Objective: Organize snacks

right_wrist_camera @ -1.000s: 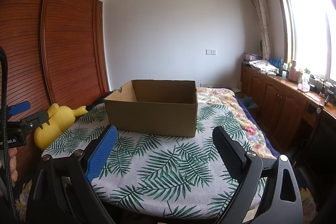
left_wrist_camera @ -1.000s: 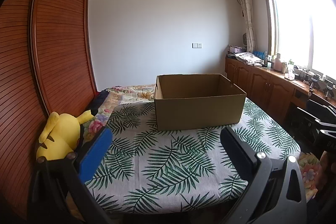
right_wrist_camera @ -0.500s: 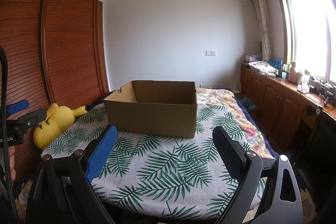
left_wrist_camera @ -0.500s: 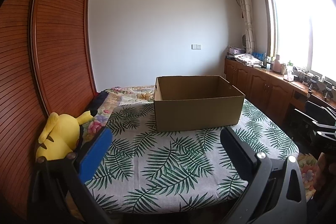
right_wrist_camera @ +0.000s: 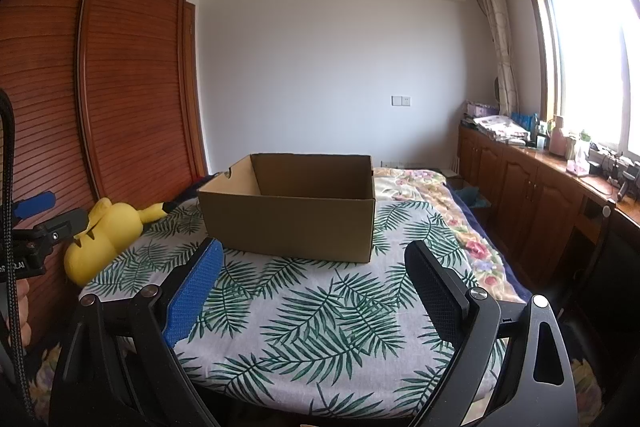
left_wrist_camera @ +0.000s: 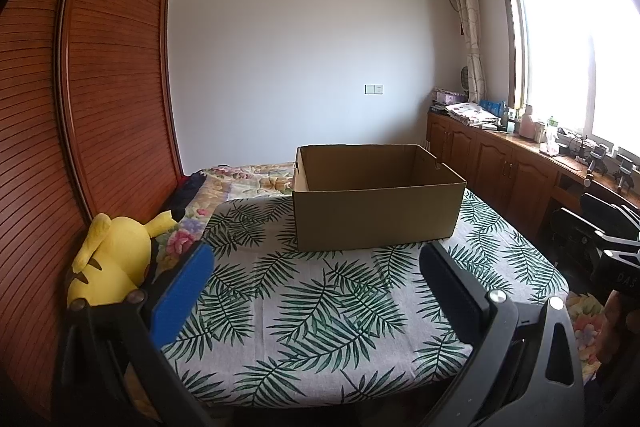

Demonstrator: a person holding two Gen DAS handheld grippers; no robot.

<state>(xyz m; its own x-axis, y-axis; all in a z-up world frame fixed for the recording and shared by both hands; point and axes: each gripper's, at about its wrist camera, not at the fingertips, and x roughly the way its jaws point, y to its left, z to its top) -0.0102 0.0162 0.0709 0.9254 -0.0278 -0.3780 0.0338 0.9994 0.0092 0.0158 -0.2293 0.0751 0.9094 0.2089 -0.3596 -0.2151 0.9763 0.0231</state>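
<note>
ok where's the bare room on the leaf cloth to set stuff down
The widest free patch of the leaf cloth lies between the cardboard box and the near edge, ahead of both open grippers. A strip runs right of the box. Left is tighter, toward the yellow plush.

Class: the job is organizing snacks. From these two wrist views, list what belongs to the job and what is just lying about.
Belongs to the job:
- cardboard box, open-topped, on the leaf-print cloth
- left hand-held gripper, open
- right hand-held gripper, open
No snacks are in view.

Just lying about:
- yellow plush toy
- clutter on the window counter
</note>
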